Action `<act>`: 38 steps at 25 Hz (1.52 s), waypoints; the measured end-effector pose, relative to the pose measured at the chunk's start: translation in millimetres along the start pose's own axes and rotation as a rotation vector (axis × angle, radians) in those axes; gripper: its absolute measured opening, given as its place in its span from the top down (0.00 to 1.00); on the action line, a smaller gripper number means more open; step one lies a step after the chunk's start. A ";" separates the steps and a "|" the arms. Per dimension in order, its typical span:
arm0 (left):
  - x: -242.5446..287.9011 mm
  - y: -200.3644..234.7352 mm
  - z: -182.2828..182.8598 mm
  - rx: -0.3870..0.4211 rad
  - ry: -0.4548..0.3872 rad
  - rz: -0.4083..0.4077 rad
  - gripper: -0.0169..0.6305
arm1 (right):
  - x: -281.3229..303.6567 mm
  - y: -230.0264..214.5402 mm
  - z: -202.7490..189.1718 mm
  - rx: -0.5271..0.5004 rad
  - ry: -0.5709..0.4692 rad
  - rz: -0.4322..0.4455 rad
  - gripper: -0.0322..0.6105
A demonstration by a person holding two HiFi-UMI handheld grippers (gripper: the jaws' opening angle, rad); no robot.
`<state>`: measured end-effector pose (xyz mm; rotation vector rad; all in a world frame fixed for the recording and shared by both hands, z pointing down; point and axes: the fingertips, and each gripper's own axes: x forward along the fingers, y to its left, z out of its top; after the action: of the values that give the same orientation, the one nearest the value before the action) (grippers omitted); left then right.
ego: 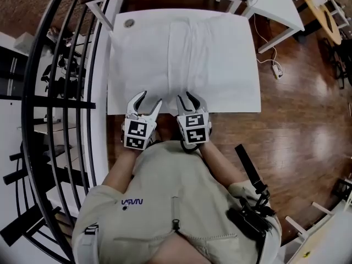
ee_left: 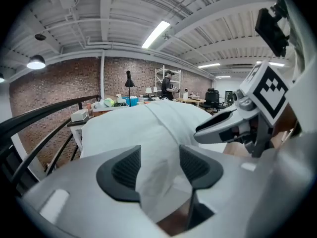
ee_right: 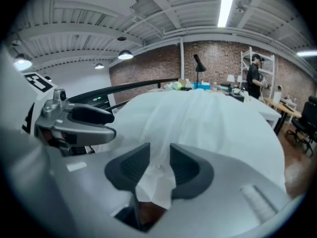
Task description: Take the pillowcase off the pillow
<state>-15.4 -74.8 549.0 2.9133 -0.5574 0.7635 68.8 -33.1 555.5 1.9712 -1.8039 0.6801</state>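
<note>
Head view shows the pillow in its white pillowcase (ego: 184, 59) lying flat across the white table (ego: 122, 16) in front of me, its near edge at my two grippers. My left gripper (ego: 149, 99) has its jaws apart, with a fold of the near hem lying loose between the pads, not pinched. My right gripper (ego: 187, 97), just beside it, is parted more narrowly, a bunched corner of the same cloth sitting unclamped between its pads
</note>
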 end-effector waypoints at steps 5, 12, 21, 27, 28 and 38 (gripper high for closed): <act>18.8 -5.1 -27.0 0.077 0.088 -0.035 0.56 | 14.9 -2.4 -21.4 0.023 0.079 -0.034 0.74; 52.3 -3.6 -49.7 0.149 0.184 0.006 0.50 | 43.7 -10.6 -30.7 0.028 0.135 -0.033 0.74; 42.6 6.4 -33.2 0.073 0.121 0.039 0.83 | 36.6 -7.5 -20.0 -0.002 0.094 -0.037 0.92; 11.4 38.4 26.1 -0.045 -0.040 0.113 0.89 | 0.3 -40.6 12.2 -0.051 -0.001 -0.166 0.93; 7.0 46.0 33.4 -0.058 -0.062 0.127 0.89 | -5.3 -50.7 15.8 -0.046 -0.008 -0.193 0.93; -21.2 93.7 7.2 -0.302 -0.083 0.148 0.93 | -29.3 -135.4 -18.1 0.155 0.040 -0.346 0.93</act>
<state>-63.5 -156.3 530.9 2.6550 -0.8251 0.5199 200.0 14.9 558.8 2.2777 -1.3709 0.7554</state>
